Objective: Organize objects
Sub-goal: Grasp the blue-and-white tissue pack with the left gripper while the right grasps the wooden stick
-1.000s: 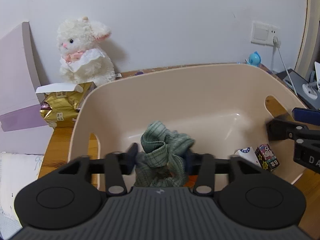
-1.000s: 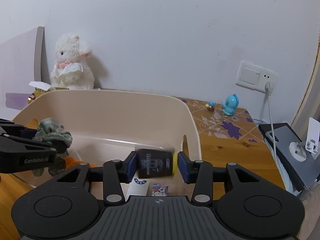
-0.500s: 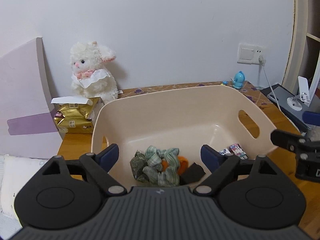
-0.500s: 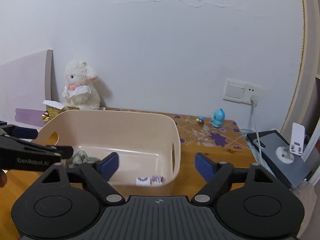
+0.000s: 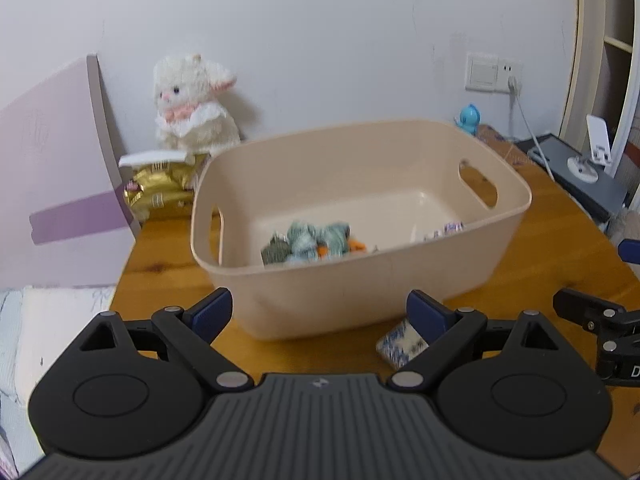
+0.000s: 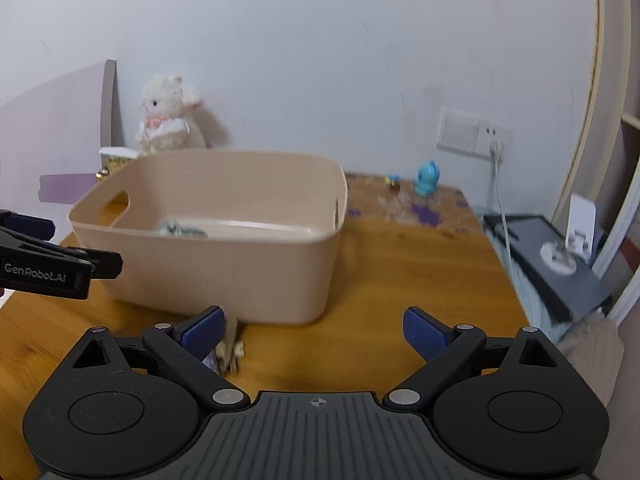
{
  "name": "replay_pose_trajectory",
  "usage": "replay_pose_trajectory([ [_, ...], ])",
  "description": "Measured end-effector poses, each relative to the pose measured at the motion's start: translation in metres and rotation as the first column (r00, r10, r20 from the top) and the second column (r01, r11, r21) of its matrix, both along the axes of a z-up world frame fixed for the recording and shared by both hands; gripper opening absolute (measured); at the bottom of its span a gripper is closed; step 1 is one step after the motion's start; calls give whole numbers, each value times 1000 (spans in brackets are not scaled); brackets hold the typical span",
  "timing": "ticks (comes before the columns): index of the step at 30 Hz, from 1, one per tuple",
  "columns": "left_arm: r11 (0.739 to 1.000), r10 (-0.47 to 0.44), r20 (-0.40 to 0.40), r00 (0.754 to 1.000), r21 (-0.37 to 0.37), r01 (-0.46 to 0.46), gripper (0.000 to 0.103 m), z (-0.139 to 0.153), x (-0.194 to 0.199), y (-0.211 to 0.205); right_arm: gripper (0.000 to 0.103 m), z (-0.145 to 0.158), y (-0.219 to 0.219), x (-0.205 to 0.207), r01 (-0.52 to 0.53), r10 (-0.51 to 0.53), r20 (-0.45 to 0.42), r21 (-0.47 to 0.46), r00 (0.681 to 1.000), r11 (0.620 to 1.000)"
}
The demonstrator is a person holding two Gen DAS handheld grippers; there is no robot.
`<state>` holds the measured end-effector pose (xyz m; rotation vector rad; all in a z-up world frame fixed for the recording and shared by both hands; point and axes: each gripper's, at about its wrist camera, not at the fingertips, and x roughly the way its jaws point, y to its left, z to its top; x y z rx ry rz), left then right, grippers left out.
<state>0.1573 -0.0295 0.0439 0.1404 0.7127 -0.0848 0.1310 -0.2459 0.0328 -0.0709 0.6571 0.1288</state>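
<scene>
Black tools [image 5: 320,312] [image 6: 314,328] — blue pads, silver screws, ribbed grey housing

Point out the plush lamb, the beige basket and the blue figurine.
plush lamb [image 5: 192,108]: left wrist view, on its chest.
beige basket [image 5: 344,300]: left wrist view, on its near outer wall.
blue figurine [image 6: 427,178]: right wrist view, on its body.

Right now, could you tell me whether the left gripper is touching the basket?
Apart. The left wrist view shows the left gripper open, its blue fingertips short of the basket, with bare table visible between them.
</scene>
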Motion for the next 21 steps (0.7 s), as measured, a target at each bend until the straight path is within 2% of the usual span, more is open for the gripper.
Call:
replay_pose_trajectory([
  [8, 999, -18, -97, 995, -46, 13, 95, -38, 6, -8, 97, -36, -18, 9, 40, -38, -89, 14, 995, 999],
  [21, 991, -39, -184, 982, -130, 15, 95, -76, 42, -38, 97, -79, -18, 33, 38, -41, -176, -17, 984, 999],
])
